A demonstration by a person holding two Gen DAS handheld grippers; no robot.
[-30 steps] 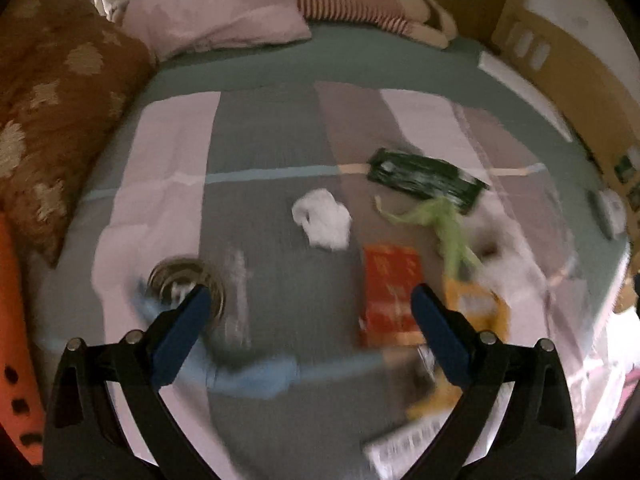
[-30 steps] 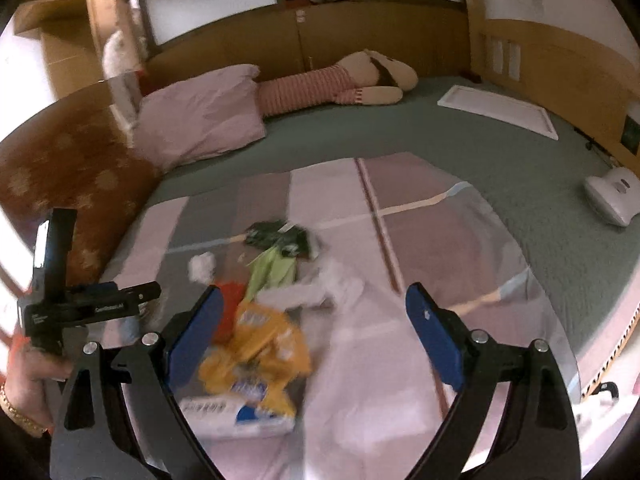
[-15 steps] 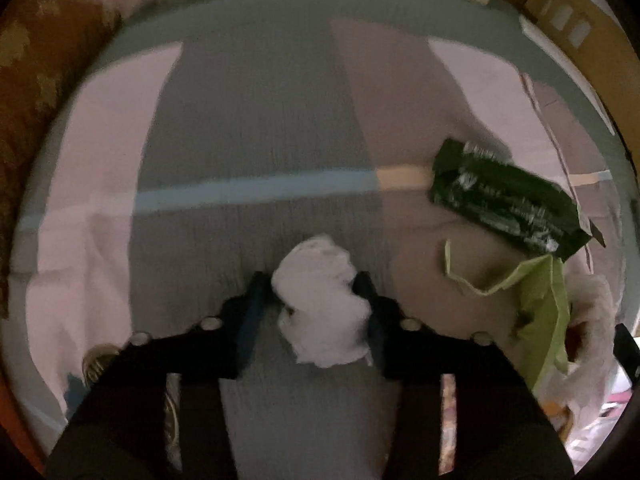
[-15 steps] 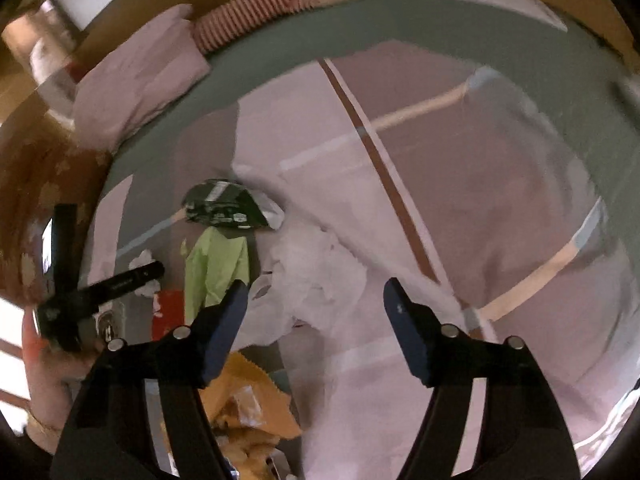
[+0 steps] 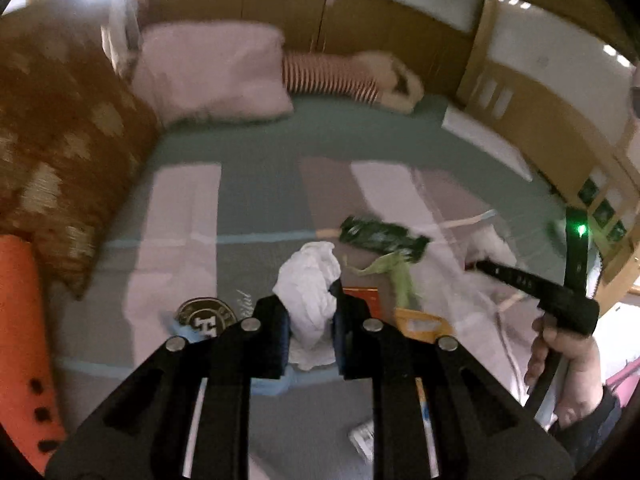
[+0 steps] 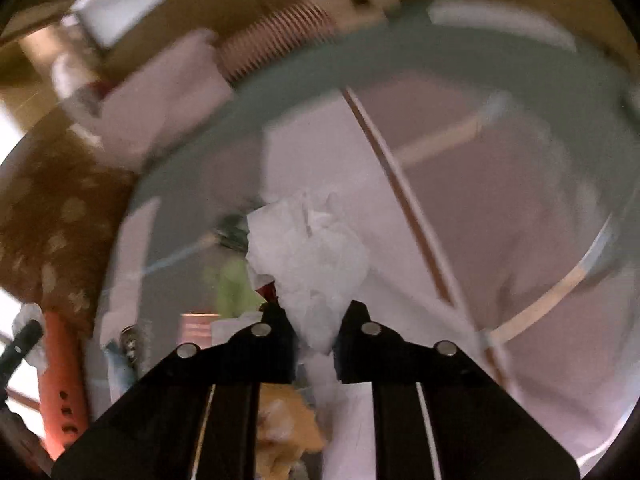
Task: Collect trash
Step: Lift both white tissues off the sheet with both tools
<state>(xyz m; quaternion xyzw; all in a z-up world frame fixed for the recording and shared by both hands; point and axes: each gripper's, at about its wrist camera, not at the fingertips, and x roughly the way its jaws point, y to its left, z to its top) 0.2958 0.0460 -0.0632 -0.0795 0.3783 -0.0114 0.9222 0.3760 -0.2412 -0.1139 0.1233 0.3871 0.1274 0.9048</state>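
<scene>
My left gripper [image 5: 310, 320] is shut on a crumpled white tissue [image 5: 310, 280] and holds it above the bed. My right gripper [image 6: 318, 332] is shut on a crumpled white plastic wrapper [image 6: 316, 252], lifted off the blanket. On the striped blanket [image 5: 180, 216] lie a dark green packet [image 5: 382, 238], a light green wrapper [image 5: 400, 276], a red packet [image 5: 366, 300] and a yellow snack bag [image 5: 418, 324]. The yellow bag also shows blurred in the right wrist view [image 6: 288, 424]. The right gripper's body and hand show in the left wrist view [image 5: 560, 308].
A round metal tin [image 5: 208, 316] lies on a blue cloth at lower left. A brown patterned cushion [image 5: 56, 160], an orange object [image 5: 24, 340], a pink pillow [image 5: 208, 72] and a striped plush toy [image 5: 348, 80] line the bed's left and far sides. A wooden headboard [image 5: 532, 116] stands right.
Both grippers closed on their pieces and rose: the left lifted the white tissue, the right lifted the white plastic wrapper off the blanket. Both views tilted up toward the headboard.
</scene>
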